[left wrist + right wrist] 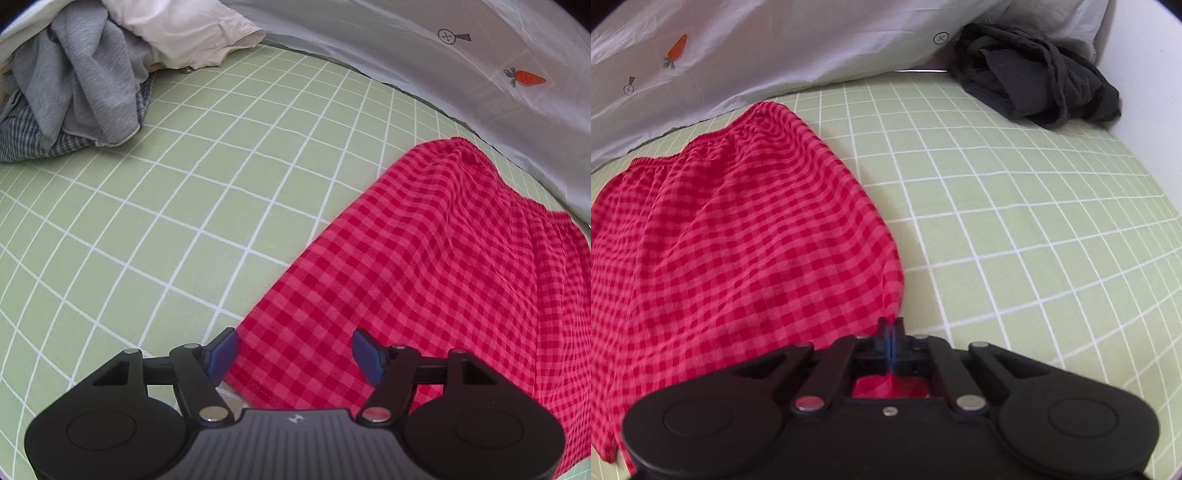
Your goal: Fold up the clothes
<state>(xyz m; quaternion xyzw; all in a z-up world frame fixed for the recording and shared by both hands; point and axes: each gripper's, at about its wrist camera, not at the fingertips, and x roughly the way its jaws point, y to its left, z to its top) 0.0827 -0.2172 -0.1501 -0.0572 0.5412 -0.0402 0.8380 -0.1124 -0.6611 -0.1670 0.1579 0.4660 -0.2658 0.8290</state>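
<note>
Green grid sheet is carrying red gingham shorts, centre-right. My right gripper is pinching their hem corner; left gripper is hovering agape over the other. Fold under way, I judge; left needs closing next.

soft even daylight, faint shadows; strong fisheye bending at edges, dark corner vignetting; slight blur up close.

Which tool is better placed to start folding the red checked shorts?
Probably the right tool: it is already shut on a corner of the red checked shorts and could lift it over. The left tool is open, at the hem, gripping nothing.
</note>
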